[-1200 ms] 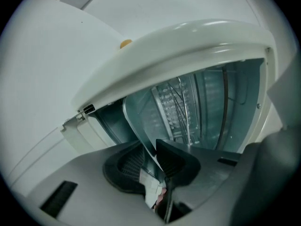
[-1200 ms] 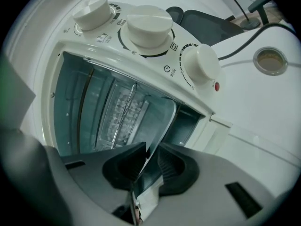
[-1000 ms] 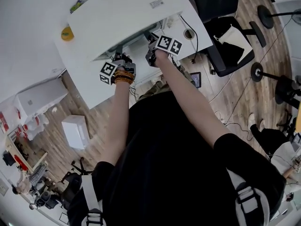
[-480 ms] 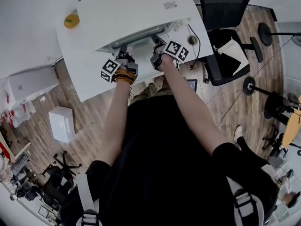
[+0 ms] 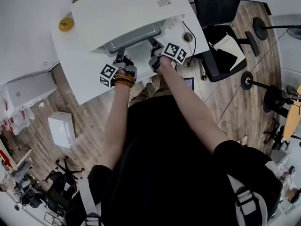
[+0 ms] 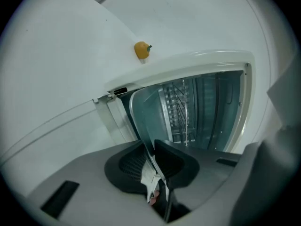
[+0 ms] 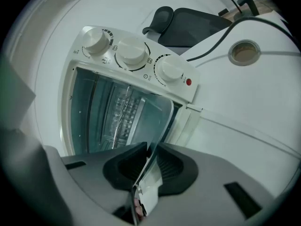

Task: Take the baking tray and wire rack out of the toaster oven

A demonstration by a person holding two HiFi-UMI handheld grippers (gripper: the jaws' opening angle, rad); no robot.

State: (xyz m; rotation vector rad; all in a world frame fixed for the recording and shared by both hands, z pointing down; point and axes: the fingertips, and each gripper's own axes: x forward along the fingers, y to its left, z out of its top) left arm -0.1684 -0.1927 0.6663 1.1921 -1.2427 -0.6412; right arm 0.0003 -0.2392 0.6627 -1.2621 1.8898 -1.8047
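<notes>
The white toaster oven (image 5: 127, 11) stands on the white table (image 5: 80, 74) with its door open. A grey baking tray (image 5: 134, 37) sticks out of its front. My left gripper (image 5: 118, 56) is shut on the tray's near rim at the left, and its jaws have just been closing on that rim. My right gripper (image 5: 153, 45) is shut on the same rim at the right. In the left gripper view the tray (image 6: 146, 112) runs between the pads of the left gripper (image 6: 151, 149). The wire rack (image 6: 181, 107) sits inside the oven. The right gripper view shows the tray (image 7: 141, 117), the right gripper (image 7: 151, 154) and the rack (image 7: 123, 109).
A small yellow object (image 5: 66, 23) lies on the table left of the oven. Three control knobs (image 7: 132, 51) are on the oven's front. A cable runs to a round grommet hole (image 5: 188, 36) at the right. A black office chair (image 5: 221, 13) stands beside the table.
The tray has slid further out of the oven toward me, and both grippers have come back with it.
</notes>
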